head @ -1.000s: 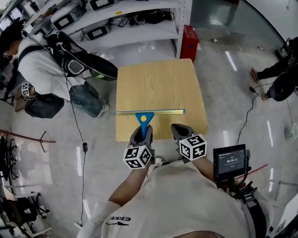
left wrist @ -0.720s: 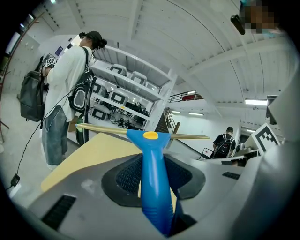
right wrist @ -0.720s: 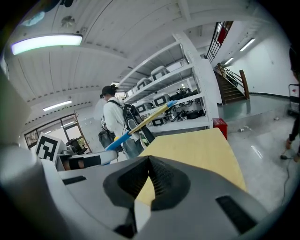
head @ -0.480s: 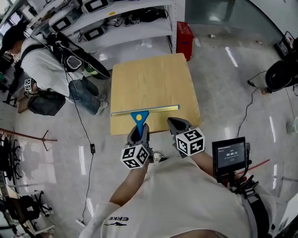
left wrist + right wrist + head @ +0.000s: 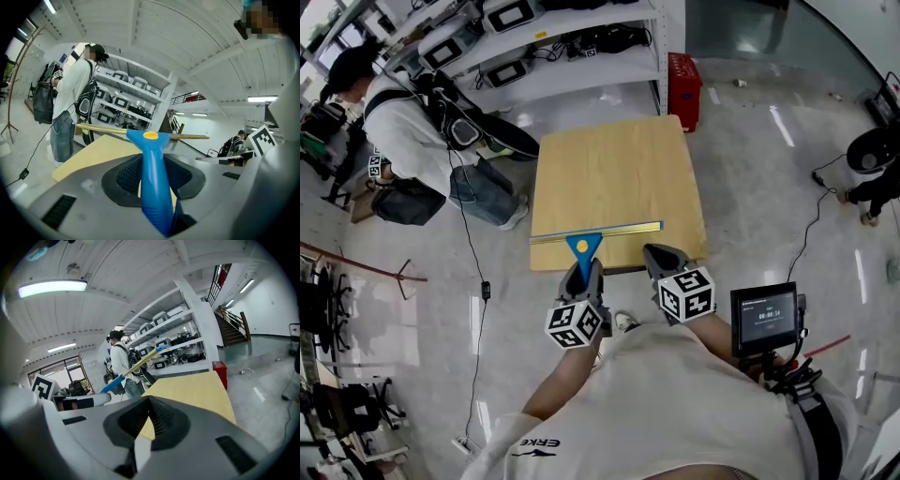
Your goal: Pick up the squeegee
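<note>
Squeegee drawn closer to wooden desk's near edge | left gripper pinches its smooth blue handle, slim brass-coloured blade crosswise | right gripper jaws pressed together, empty

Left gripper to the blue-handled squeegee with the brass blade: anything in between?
Nothing visible. The left gripper already clamps the blue-handled squeegee by its handle, with the brass blade out front over the light wooden table. The right gripper sits beside it, shut and empty.
</note>
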{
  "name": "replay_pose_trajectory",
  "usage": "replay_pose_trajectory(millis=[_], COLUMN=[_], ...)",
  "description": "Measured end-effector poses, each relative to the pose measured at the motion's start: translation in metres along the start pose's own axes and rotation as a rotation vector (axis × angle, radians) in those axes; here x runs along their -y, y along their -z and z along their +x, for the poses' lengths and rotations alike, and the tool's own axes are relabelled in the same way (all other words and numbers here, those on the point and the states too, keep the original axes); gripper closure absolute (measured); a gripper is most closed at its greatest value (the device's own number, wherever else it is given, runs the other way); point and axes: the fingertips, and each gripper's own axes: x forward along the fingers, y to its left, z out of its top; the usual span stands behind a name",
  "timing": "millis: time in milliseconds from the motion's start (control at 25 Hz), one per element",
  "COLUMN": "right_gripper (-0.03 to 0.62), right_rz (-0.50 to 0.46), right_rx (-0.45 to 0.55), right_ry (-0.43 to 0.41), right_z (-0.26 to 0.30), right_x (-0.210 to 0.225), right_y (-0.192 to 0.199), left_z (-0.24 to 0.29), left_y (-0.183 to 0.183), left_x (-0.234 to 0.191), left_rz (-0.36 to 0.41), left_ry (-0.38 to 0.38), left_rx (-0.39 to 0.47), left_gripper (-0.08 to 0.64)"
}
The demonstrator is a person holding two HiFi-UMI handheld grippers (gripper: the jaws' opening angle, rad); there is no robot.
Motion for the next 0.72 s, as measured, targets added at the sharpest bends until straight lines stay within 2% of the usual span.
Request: replay_pose_trajectory(millis=[120,320,560,720], right_gripper=[0.589,0.589,0.589,0.589], right_rz=[0.001,0.002,0.004,0.003], right_rx=[0.011,0.026,0.026,0.023], right_ry=[-0.001,0.010,0.005,0.011], right_z=[-0.009,0.006,-0.023,-0.018], right_x=[0.002,0.003,0.004,0.002], right_y=[-0.005,-0.004,-0.015,-0.014], left_z=[-0.003,0.006,-0.007,-0.006], left_y=[-0.002,-0.004,-0.010,-0.011], left_x=[0.010,-0.001,0.027,0.020], left_rz=[0.011,0.017,0.014,0.010], left_ry=[0.001,0.010,0.003,0.005], left_rx=[0.004,0.014,0.011,0.011], left_gripper=[0.433,0.433,0.433,0.433])
